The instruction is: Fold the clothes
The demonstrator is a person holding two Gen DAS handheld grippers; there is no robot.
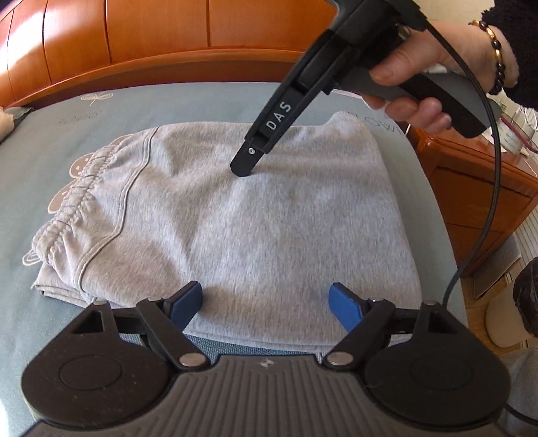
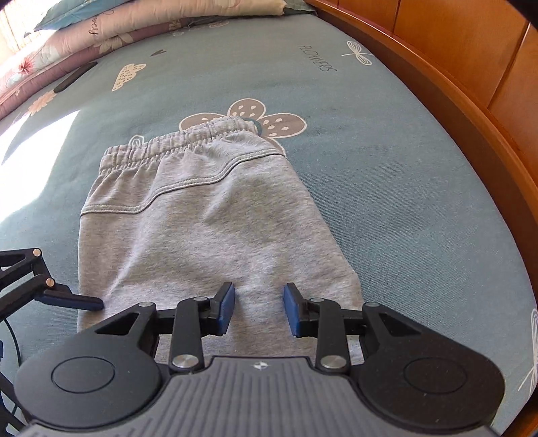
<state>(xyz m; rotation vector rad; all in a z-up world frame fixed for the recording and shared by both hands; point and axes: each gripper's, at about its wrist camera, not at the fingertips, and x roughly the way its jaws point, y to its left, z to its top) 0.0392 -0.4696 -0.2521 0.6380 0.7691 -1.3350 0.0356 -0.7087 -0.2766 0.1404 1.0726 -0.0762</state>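
From the left wrist, the left gripper (image 1: 267,304) hangs wide open and empty over the folded grey trousers (image 1: 235,215) on the bed (image 1: 50,168), likely to smooth them; from the right wrist, the right gripper (image 2: 258,309) stands partly open, gripping nothing, above their near edge

My bed: blue-grey sheet (image 2: 386,161) printed with flowers; polished orange wood bed frame (image 2: 470,111) along its edge; matching wooden nightstand (image 1: 470,201); folded floral quilts (image 2: 101,30) stacked beyond; sunlight patch (image 2: 37,144) on sheet.
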